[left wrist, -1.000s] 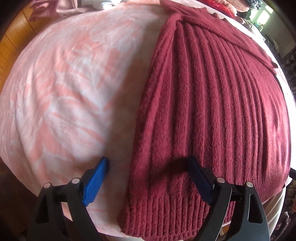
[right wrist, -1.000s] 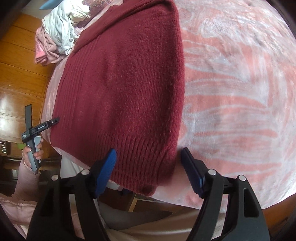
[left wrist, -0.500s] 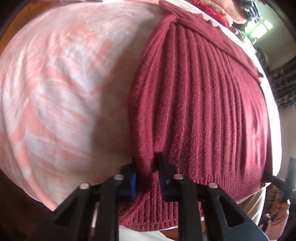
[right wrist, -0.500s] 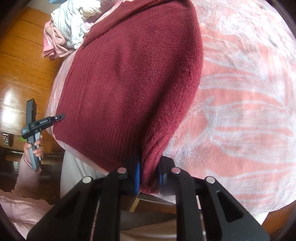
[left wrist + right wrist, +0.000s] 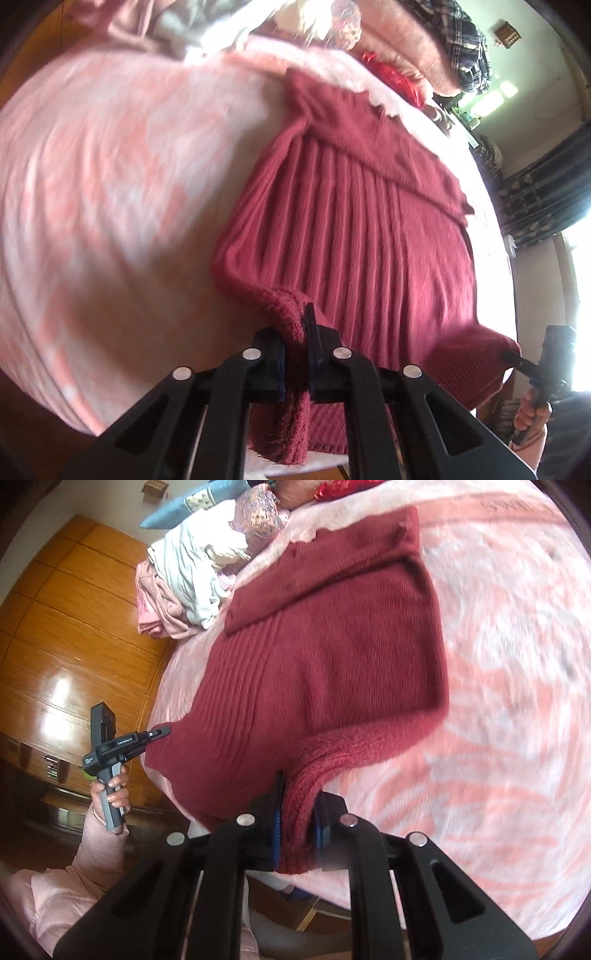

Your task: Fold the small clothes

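A dark red ribbed knit sweater (image 5: 369, 221) (image 5: 325, 646) lies on a pink and white patterned bed cover (image 5: 110, 184) (image 5: 498, 701). My left gripper (image 5: 295, 328) is shut on the sweater's near left hem corner, lifted off the cover. My right gripper (image 5: 299, 805) is shut on the near right hem corner, also raised. In the right wrist view the left gripper (image 5: 159, 733) pinches the far hem corner, held by a hand in a pink sleeve. The left wrist view shows the right gripper (image 5: 511, 358) at the other corner.
A pile of pale clothes (image 5: 184, 576) and cushions (image 5: 255, 520) sits at the head of the bed, with a plaid cloth (image 5: 465, 55) nearby. A wooden wardrobe (image 5: 66, 627) stands left of the bed. Dark curtains (image 5: 546, 199) hang by a bright window.
Both grippers closed on the sweater's hem corners and lifted them off the cover, so the hem now hangs up from the bed between them.
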`<state>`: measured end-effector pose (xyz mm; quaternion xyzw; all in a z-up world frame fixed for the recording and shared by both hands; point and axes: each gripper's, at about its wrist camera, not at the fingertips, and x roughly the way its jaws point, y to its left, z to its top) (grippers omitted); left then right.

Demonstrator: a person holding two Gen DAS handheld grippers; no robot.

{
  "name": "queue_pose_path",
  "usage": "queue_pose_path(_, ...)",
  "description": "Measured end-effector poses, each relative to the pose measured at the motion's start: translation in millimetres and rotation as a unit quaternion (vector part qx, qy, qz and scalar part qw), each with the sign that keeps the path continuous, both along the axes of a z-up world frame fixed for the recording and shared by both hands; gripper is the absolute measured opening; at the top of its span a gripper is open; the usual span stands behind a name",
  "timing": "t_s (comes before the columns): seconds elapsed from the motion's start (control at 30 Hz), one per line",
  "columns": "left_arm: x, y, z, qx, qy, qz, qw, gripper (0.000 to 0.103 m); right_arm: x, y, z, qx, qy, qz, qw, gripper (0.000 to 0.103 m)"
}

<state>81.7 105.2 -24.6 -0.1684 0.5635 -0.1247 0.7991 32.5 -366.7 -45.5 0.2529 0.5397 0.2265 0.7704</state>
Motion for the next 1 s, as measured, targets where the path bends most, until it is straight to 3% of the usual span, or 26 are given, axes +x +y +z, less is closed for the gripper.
queue_pose_path(0.23, 73.8, -25.7, -5.7, 0.028, -0.005, 0.017, 0.9995, 0.008, 64.1, -16.4, -3.3, -0.009, 0.011, -0.049, 0.999, 0.012)
queue_pose_path(0.5, 139.8, -35.1, -39.5, 0.045, 0.018, 0.041, 0.9980, 0.008, 131.4, -44.3, -37.2, -0.030, 0.062, -0.098, 0.993, 0.012)
queue_pose_path(0.6, 154.3, -29.9, -51.4, 0.037, 0.031, 0.058, 0.9971, 0.008, 147.4, -54.7, -56.0, -0.021, 0.086, -0.113, 0.990, 0.012)
queue_pose_path(0.7, 167.8, -22.8, -67.9, 0.010, 0.065, 0.070, 0.9953, 0.009, 156.2, -66.2, -69.4, 0.011, 0.110, -0.124, 0.986, 0.023)
queue_pose_path(0.77, 167.5, -17.1, -67.8, -0.006, 0.072, 0.072, 0.9948, 0.013, 154.4, -76.8, -66.3, 0.034, 0.101, -0.134, 0.985, 0.035)
queue_pose_path(0.87, 161.6, -7.6, -53.1, -0.025, 0.066, 0.063, 0.9955, 0.022, 147.2, -89.7, -41.5, -0.021, 0.061, -0.147, 0.987, 0.052)
queue_pose_path(0.93, 155.4, -1.3, -32.0, 0.018, 0.029, 0.068, 0.9971, 0.057, 143.9, -93.5, -26.7, -0.037, 0.039, -0.140, 0.989, 0.052)
queue_pose_path(1.0, 148.4, -1.5, -11.8, 0.073, -0.017, 0.058, 0.9955, 0.059, 142.0, -89.8, -15.2, -0.057, 0.024, -0.119, 0.991, 0.052)
